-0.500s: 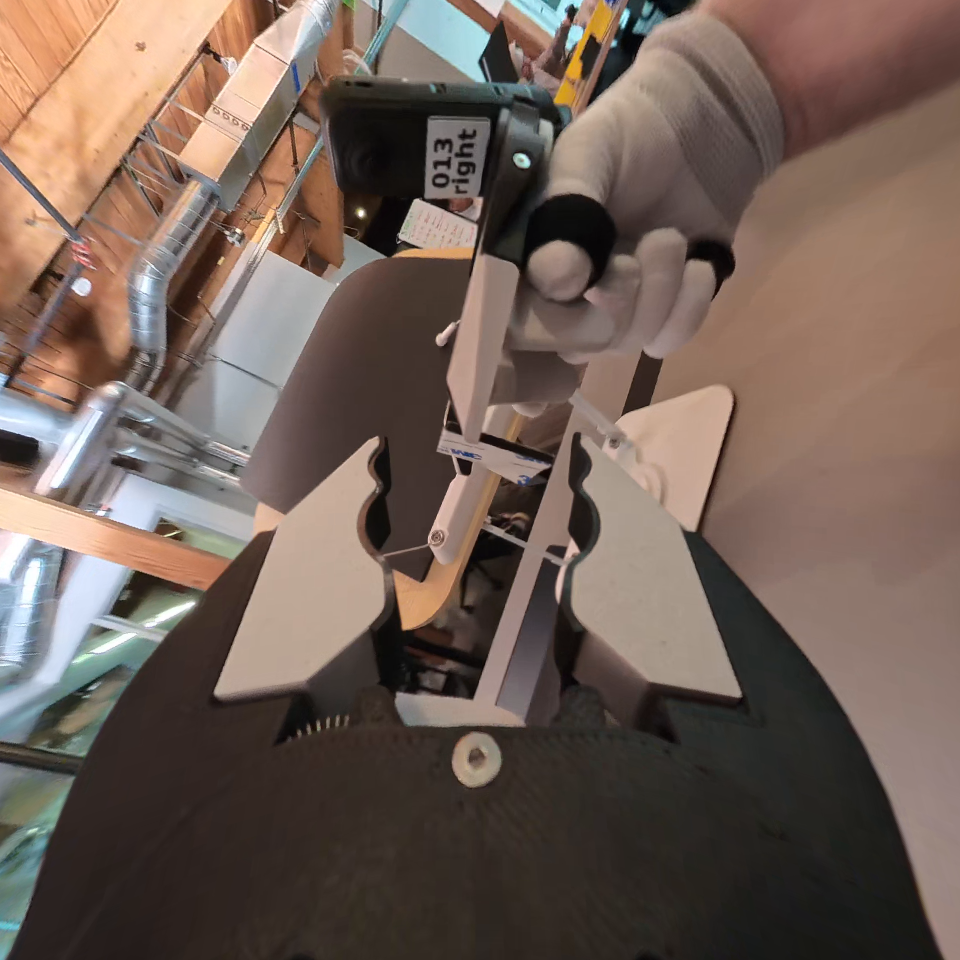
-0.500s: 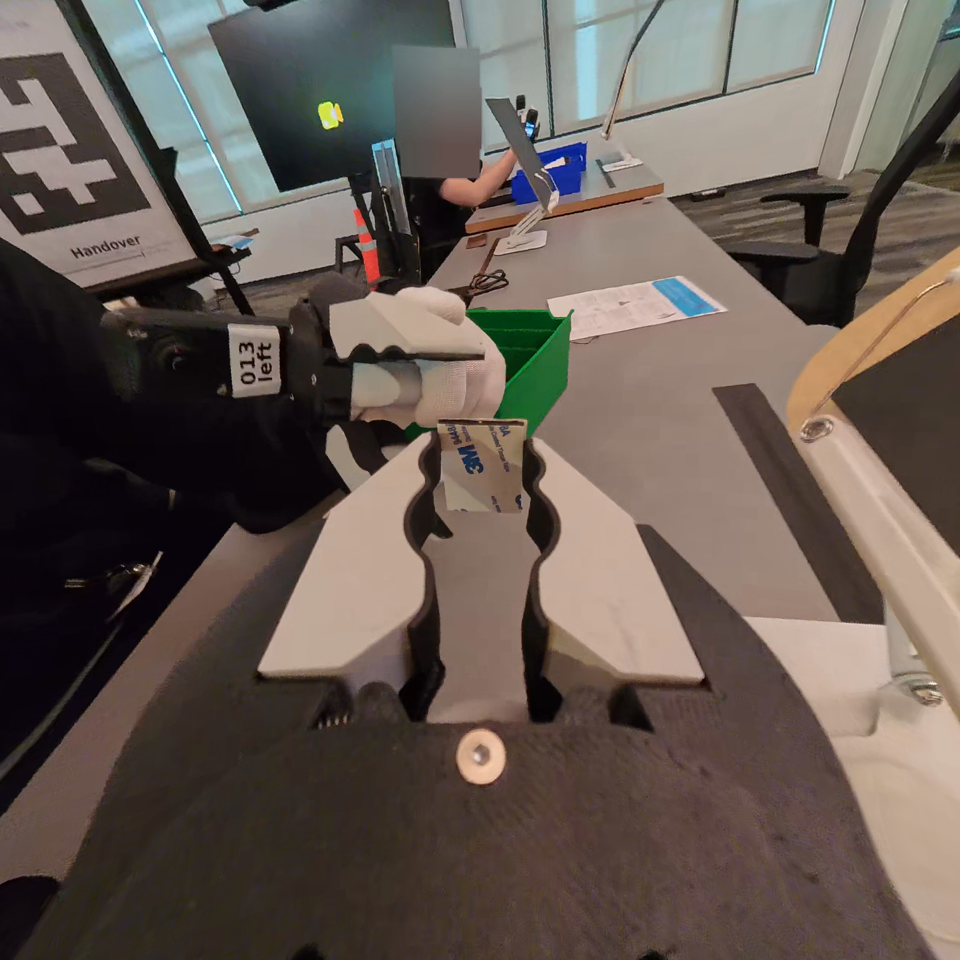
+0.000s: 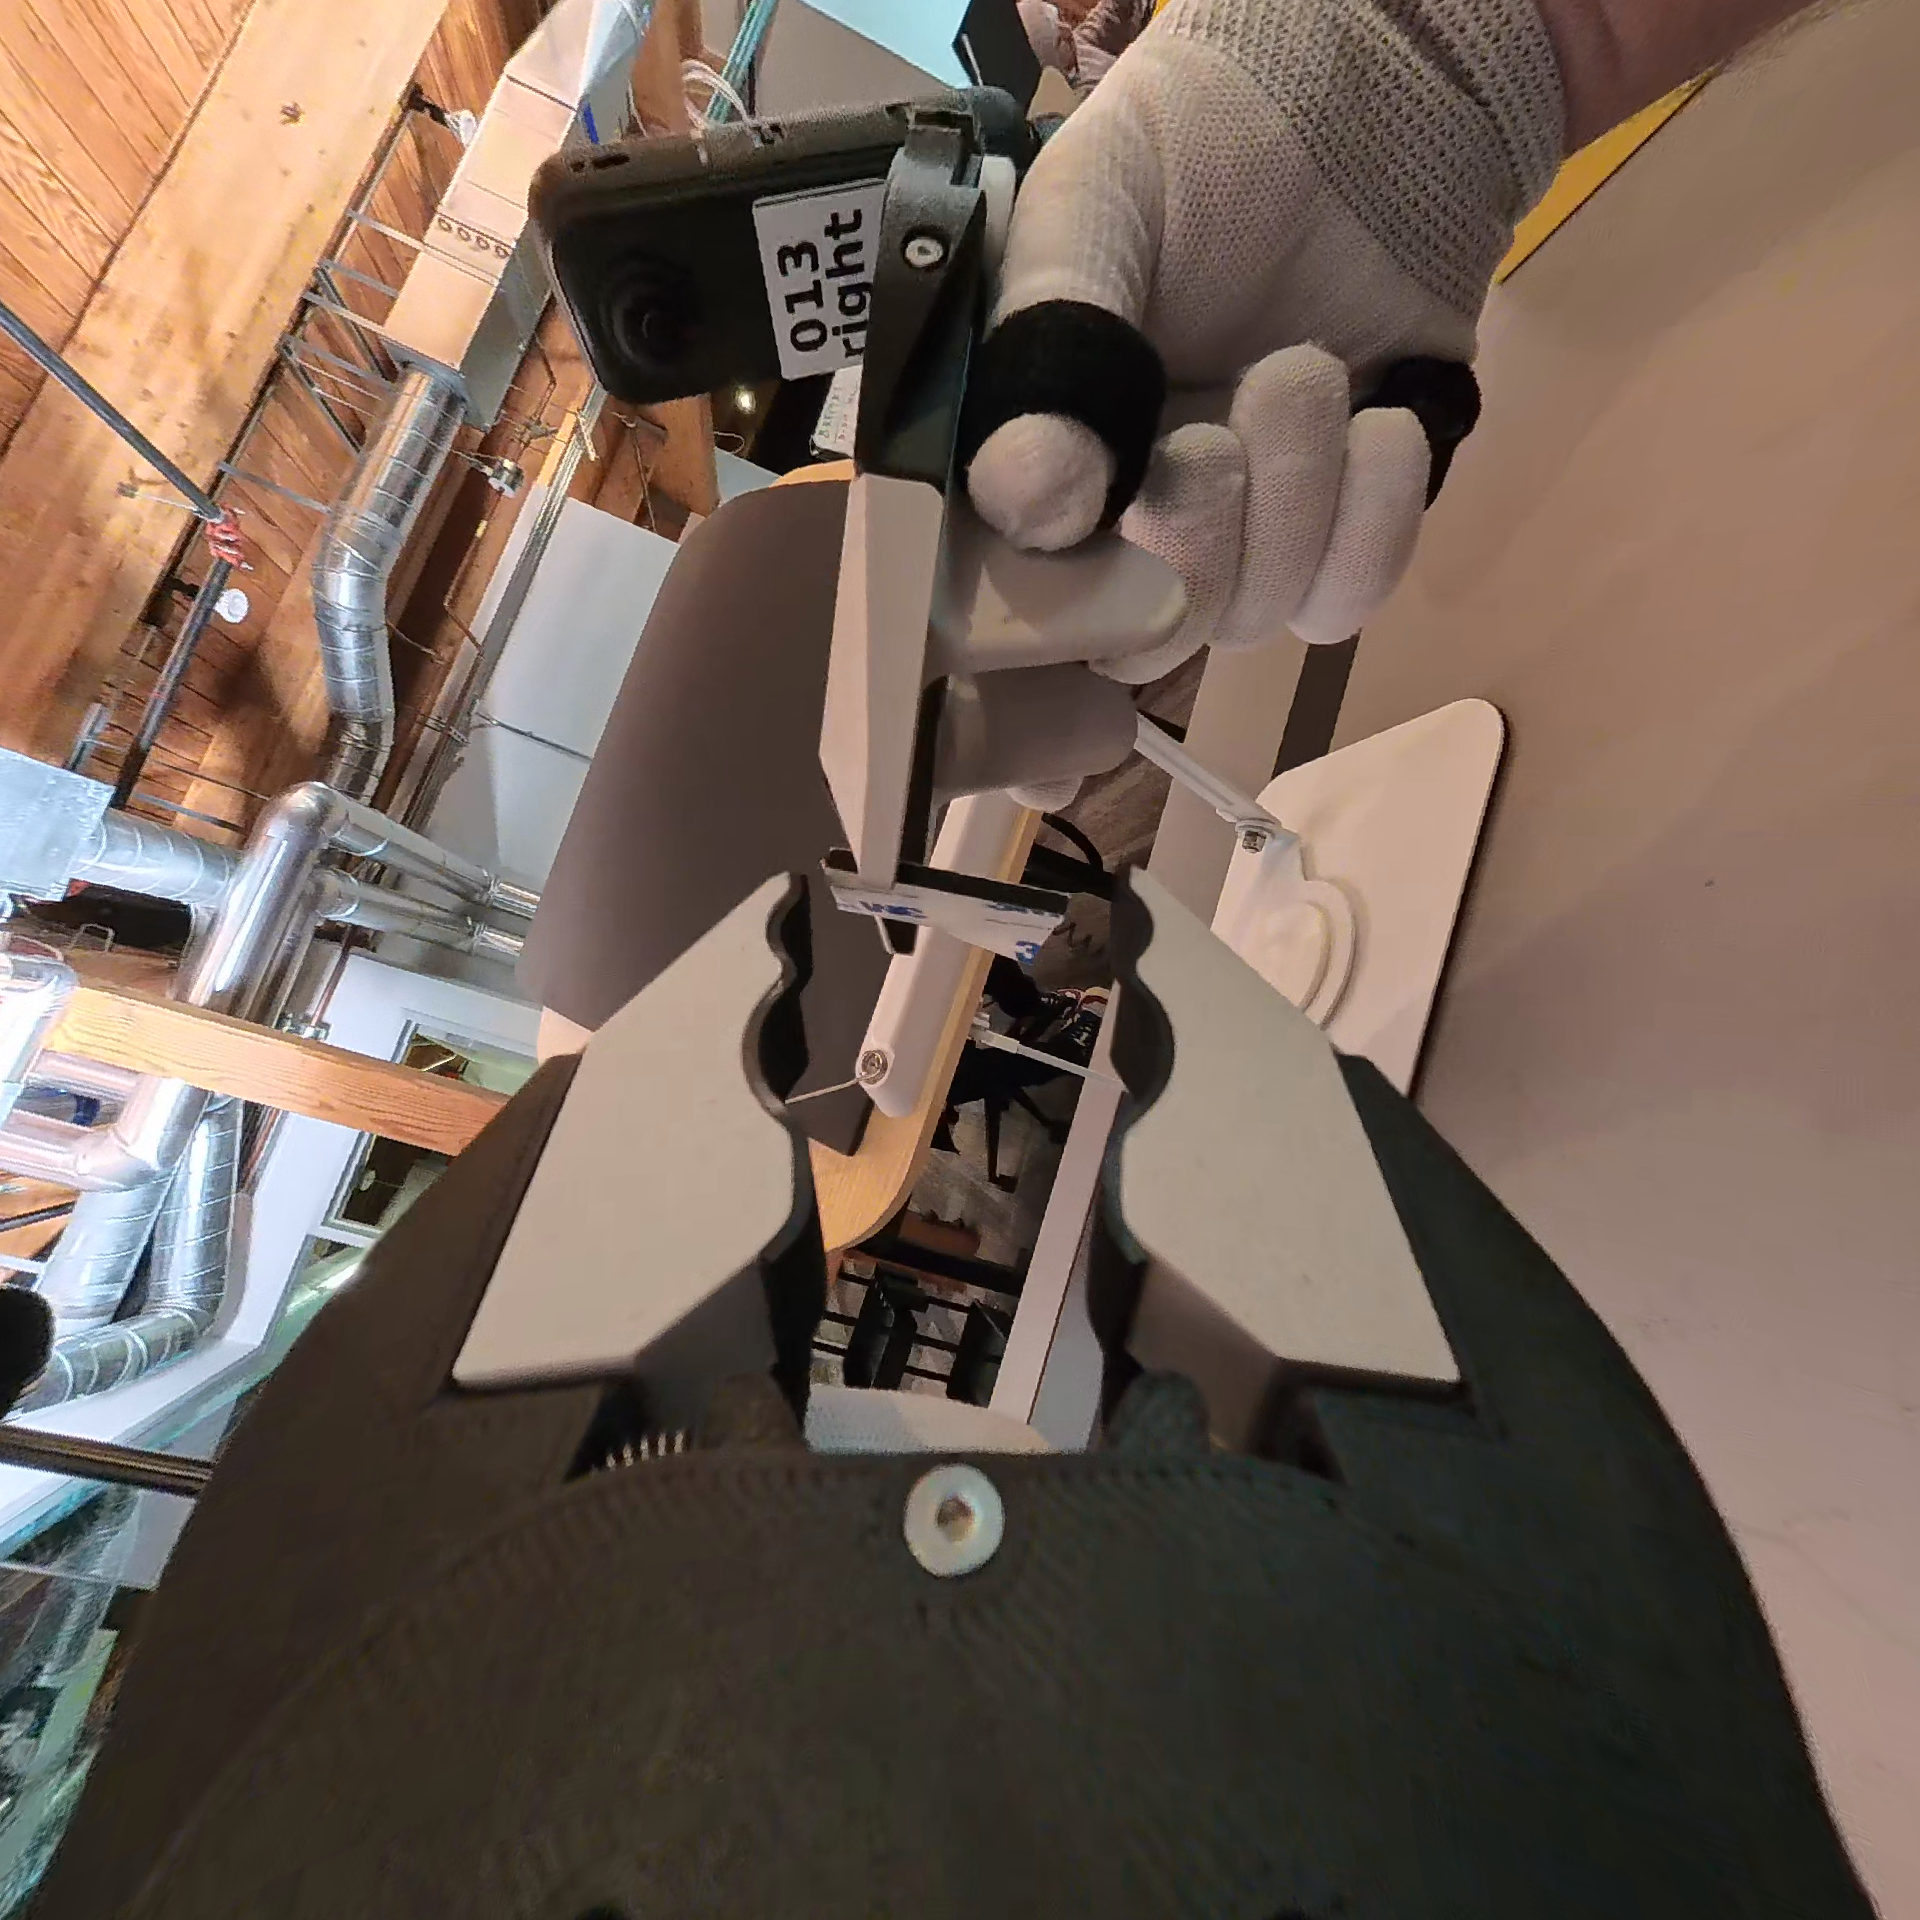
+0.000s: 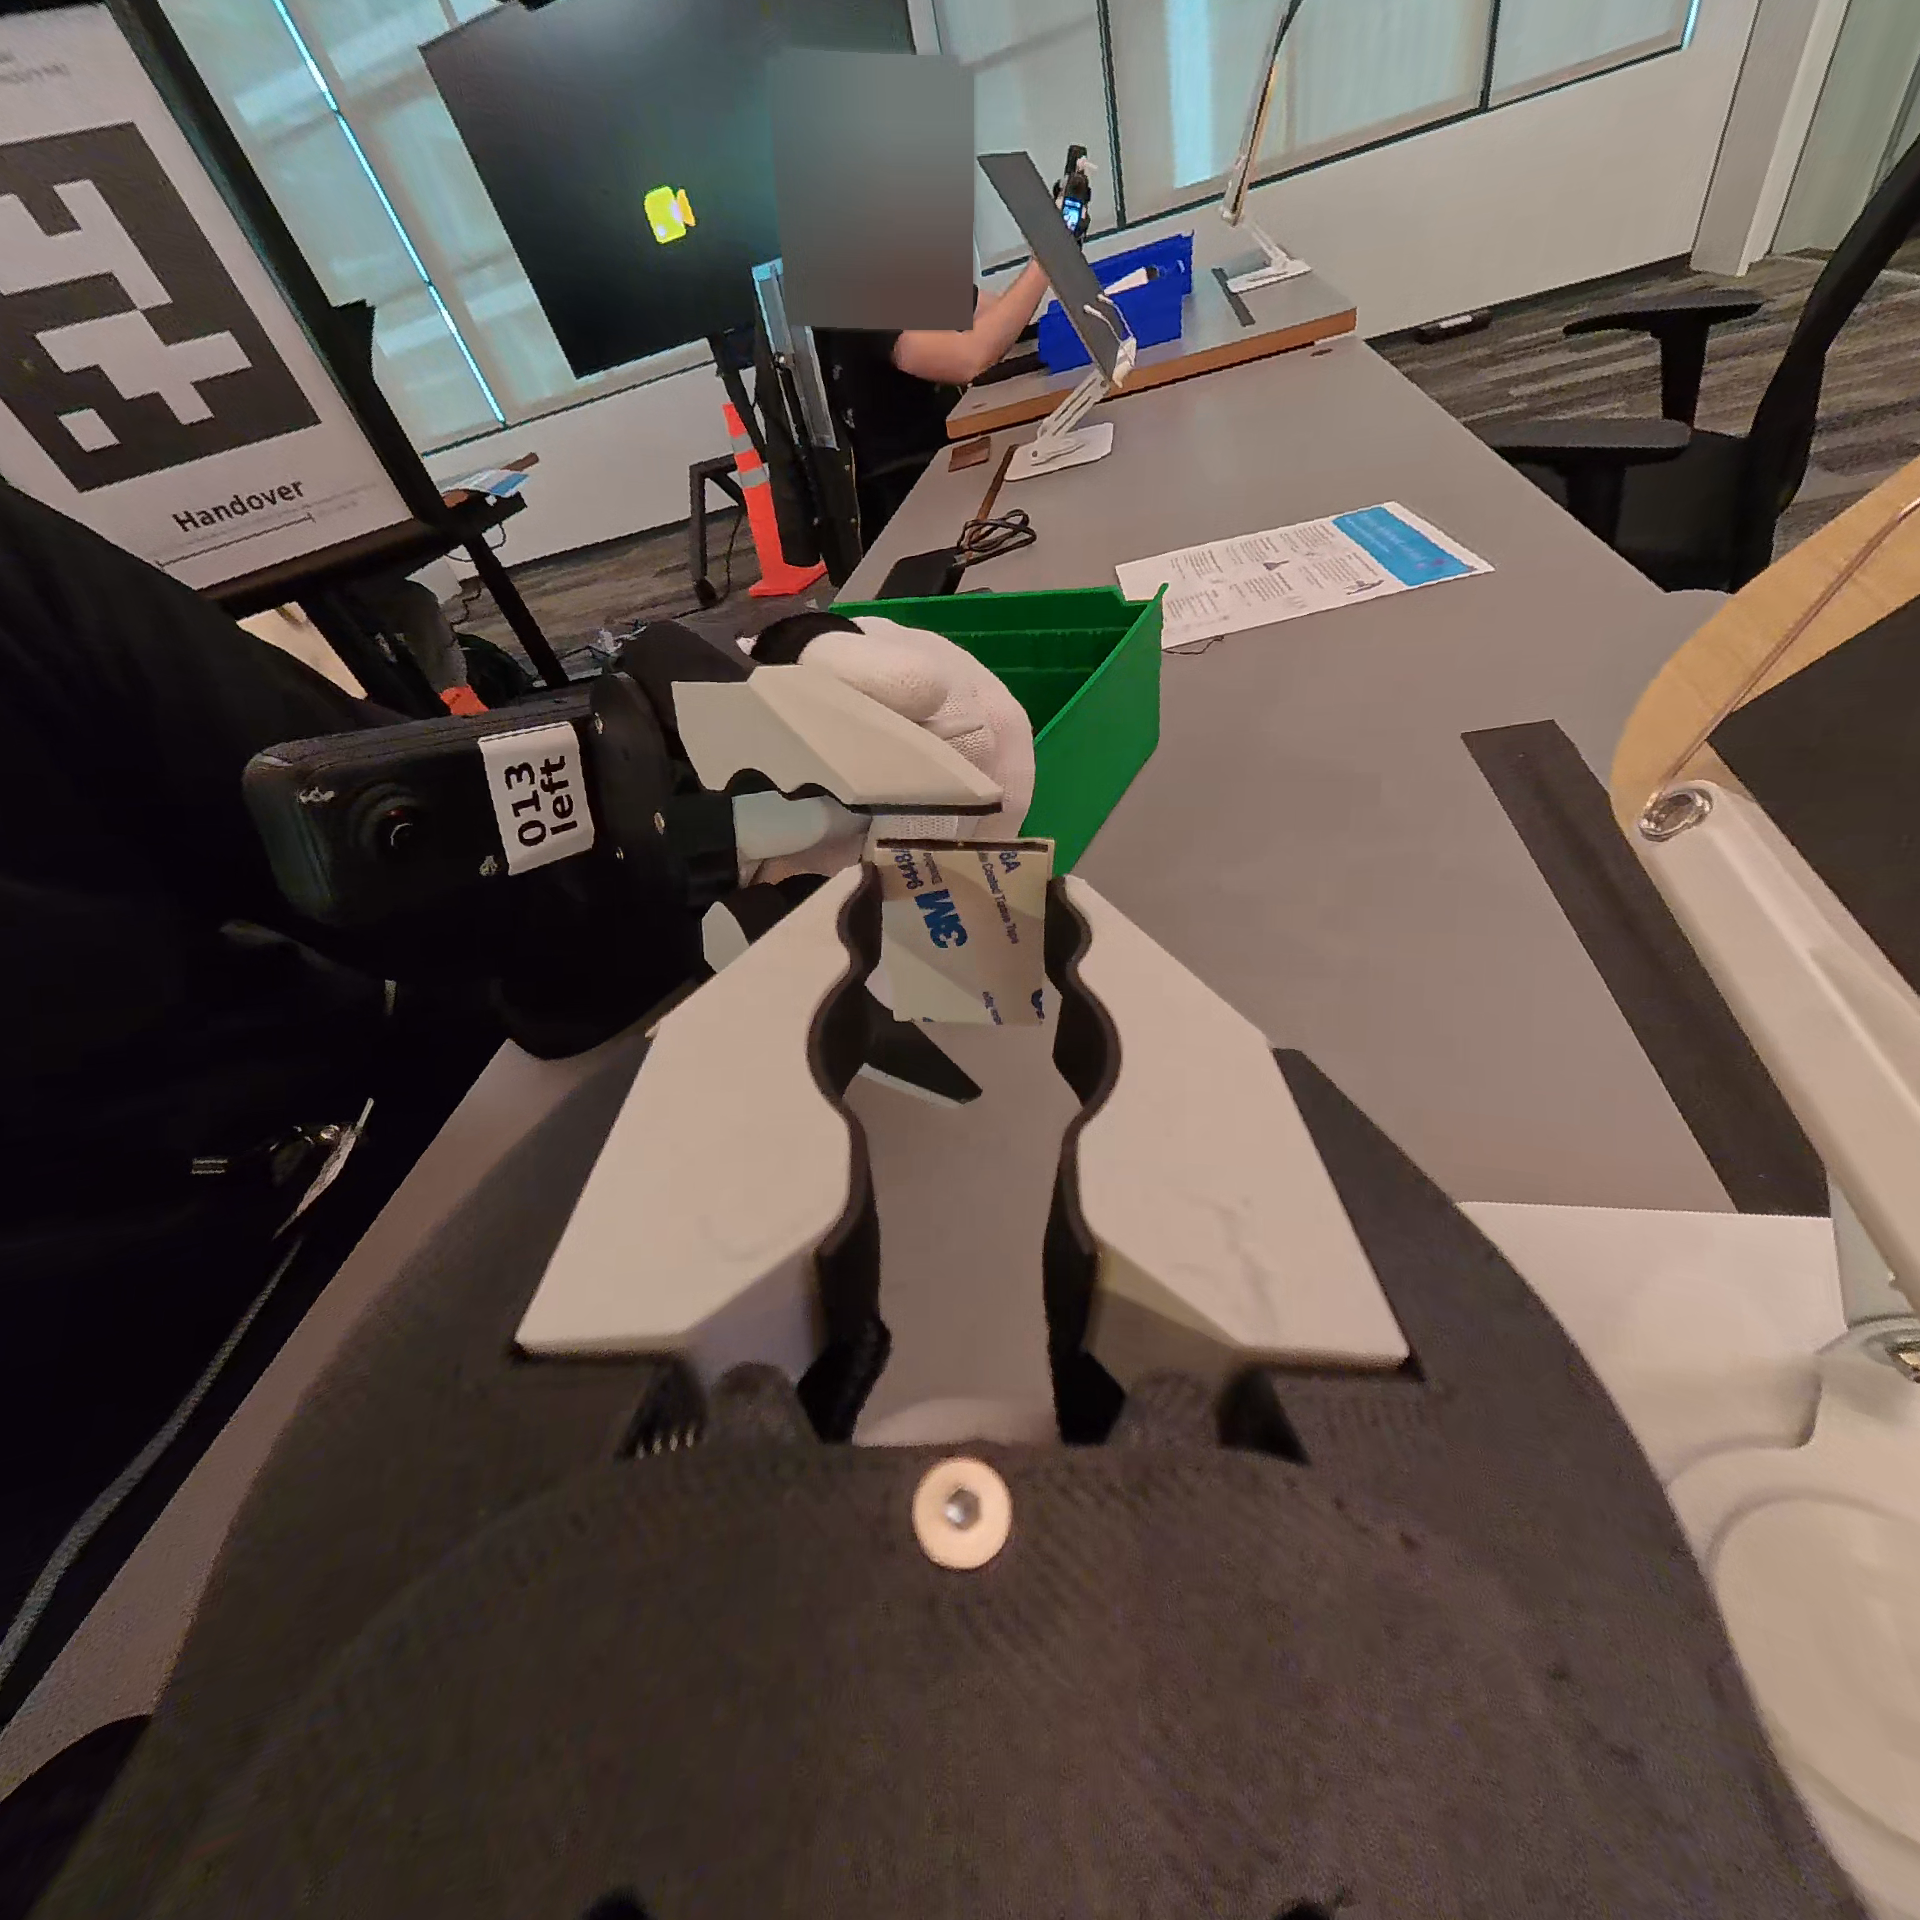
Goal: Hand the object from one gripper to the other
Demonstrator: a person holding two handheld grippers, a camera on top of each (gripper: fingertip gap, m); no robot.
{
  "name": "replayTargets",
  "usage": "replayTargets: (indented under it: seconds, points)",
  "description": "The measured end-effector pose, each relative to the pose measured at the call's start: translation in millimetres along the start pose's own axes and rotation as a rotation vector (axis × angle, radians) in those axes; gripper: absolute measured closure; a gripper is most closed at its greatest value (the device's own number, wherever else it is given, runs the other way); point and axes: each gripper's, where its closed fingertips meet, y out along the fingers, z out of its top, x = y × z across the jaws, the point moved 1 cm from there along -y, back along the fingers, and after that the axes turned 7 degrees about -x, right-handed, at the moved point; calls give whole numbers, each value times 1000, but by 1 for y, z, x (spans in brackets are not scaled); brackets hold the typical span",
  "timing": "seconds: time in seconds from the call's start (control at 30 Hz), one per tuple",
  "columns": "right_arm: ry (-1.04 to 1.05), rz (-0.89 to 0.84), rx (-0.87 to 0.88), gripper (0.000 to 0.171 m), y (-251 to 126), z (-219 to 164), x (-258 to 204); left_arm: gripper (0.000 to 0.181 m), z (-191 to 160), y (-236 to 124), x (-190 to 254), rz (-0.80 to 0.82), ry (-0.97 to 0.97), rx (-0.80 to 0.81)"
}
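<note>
Between the tips of the right gripper (image 4: pixel 961 914) sits one small adhesive pad (image 4: pixel 961 935) with a printed liner, pinched upright at its two side edges above the grey tabletop (image 4: pixel 1351 935). Only the right wrist view shows the pad's broad face, one green bin (image 4: pixel 1091 707) behind it, and one printed sheet (image 4: pixel 1299 571) farther along; the left wrist view shows the pad (image 3: pixel 951 899) edge-on as a thin strip, with ceiling ducts (image 3: pixel 353 623) beyond. Two grippers are present, each in a white-gloved hand (image 3: pixel 1247 312). The left gripper (image 3: pixel 951 935) is spread wide, the pad lying across the gap between its tips; from the other side its two fingers (image 4: pixel 831 748) bracket the pad above and below, and I cannot tell whether they touch it.
</note>
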Motion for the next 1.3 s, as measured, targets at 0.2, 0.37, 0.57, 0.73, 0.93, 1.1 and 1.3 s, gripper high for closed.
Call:
replayTargets:
  seconds: [0.2, 0.37, 0.57, 0.73, 0.93, 1.1, 1.3]
  points:
    - [6, -6, -3, 143, 0, -2, 2, 129, 2, -1, -1, 11, -2, 12]
    - [21, -24, -1, 143, -3, -2, 7, 133, 4, 0, 0, 31, 11, 22]
    - [29, -40, -8, 143, -5, -3, 11, 139, 5, 0, 3, 33, 12, 26]
    - [33, -38, -17, 143, -4, -5, 11, 141, 5, 0, 4, 36, 16, 25]
    - [41, -37, -26, 143, -4, -7, 11, 141, 5, 0, 6, 34, 27, 21]
    - [43, -36, -28, 143, -4, -8, 12, 141, 5, 0, 7, 33, 31, 20]
    - [43, -38, -37, 143, -4, -8, 11, 140, 5, 0, 8, 36, 49, 16]
